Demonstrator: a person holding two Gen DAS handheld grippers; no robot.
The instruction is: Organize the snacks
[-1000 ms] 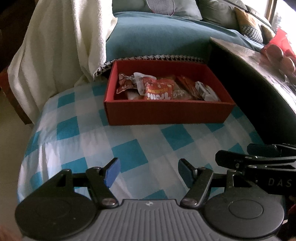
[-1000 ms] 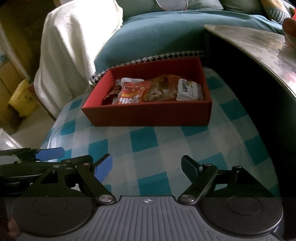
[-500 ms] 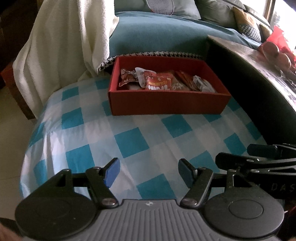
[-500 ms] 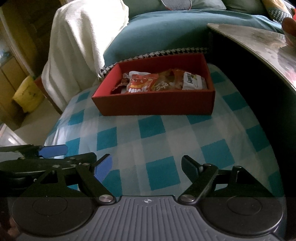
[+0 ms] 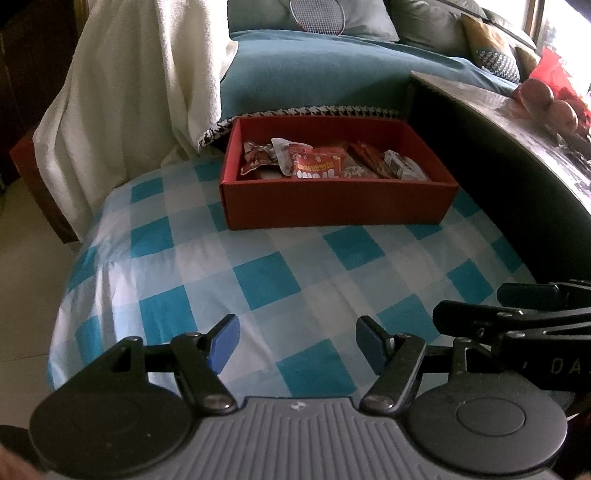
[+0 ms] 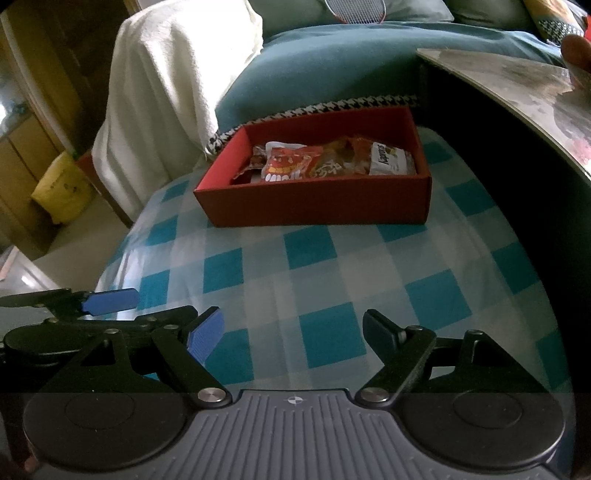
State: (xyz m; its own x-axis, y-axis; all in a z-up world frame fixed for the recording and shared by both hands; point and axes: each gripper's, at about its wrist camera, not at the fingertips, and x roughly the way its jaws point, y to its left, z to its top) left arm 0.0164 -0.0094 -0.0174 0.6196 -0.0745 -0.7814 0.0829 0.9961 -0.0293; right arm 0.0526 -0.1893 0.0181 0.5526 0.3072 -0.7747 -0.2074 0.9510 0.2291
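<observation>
Left tool (image 5: 297, 341): jaws spread wide, nothing between them, held above the near edge of the checked cloth (image 5: 258, 266). Blue pad on its left finger, dark pad on the right.

Right tool (image 6: 293, 334): jaws likewise parted and empty, also over the near edge. The two tools sit side by side; each shows at the margin of the other's view.

Red box (image 5: 332, 203): open-topped cardboard tray standing flat at the far edge of the blue-and-white checked surface, well apart from both tools. Its far wall sits close to a houndstooth-trimmed edge (image 5: 306, 110) of the teal cushion (image 5: 314, 77) behind.

Snacks (image 5: 325, 162): several packets lie loose inside the box, overlapping. An orange-red packet (image 6: 290, 166) with white lettering lies near the middle; a brown wrapper (image 5: 256, 157) at the left end; a pale packet (image 6: 389, 160) with dark print at the right end. The rest too jumbled to separate.

The cloth between box and tools carries only its check pattern.

Surroundings: cream towel (image 5: 136, 92) draped over something at the far left corner, hanging down past the cloth's left edge. A dark desk (image 5: 517, 122) with a pale patterned top rises along the right edge; round reddish items (image 5: 546, 99) on it, too blurred to identify. A racket head (image 5: 317, 16) rests on the grey cushions at the back. Yellow bag (image 6: 59, 188) on the floor, far left in the right wrist view.
</observation>
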